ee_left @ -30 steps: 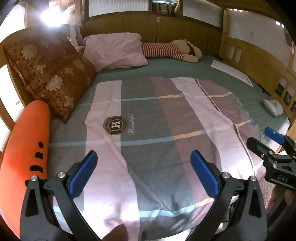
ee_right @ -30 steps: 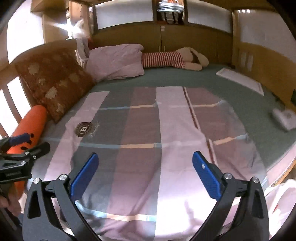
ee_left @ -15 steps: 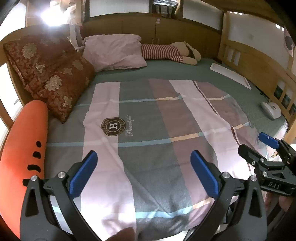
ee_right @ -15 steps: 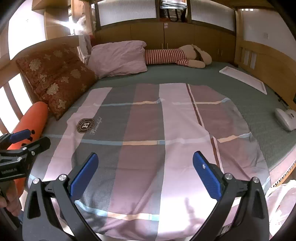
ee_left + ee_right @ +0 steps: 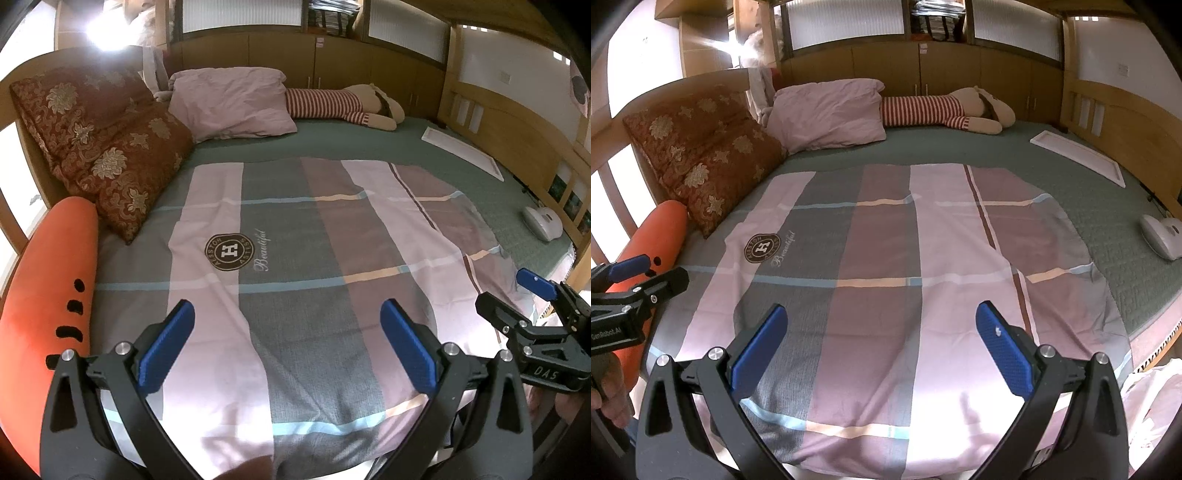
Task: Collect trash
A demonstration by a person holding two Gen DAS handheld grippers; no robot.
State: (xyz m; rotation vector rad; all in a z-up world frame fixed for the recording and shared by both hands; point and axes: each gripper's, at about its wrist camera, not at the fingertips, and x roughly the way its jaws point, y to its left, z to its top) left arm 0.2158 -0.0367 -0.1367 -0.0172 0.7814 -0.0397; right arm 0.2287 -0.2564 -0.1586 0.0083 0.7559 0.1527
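My left gripper is open and empty above the near edge of a bed. My right gripper is open and empty too, to its right; it also shows in the left wrist view, and the left gripper shows at the left of the right wrist view. A striped pink and grey quilt lies flat on the bed in front of both. I see no loose trash on the quilt. A white plastic bag shows at the bottom right by the bed's edge.
An orange carrot plush and brown patterned cushions lie at the left. A pink pillow and striped plush toy lie at the back. A white device and a white flat board lie at the right on the green mattress. Wooden rails surround the bed.
Both grippers have pulled back and risen a little, so more of the bed shows. Both stayed open and empty.
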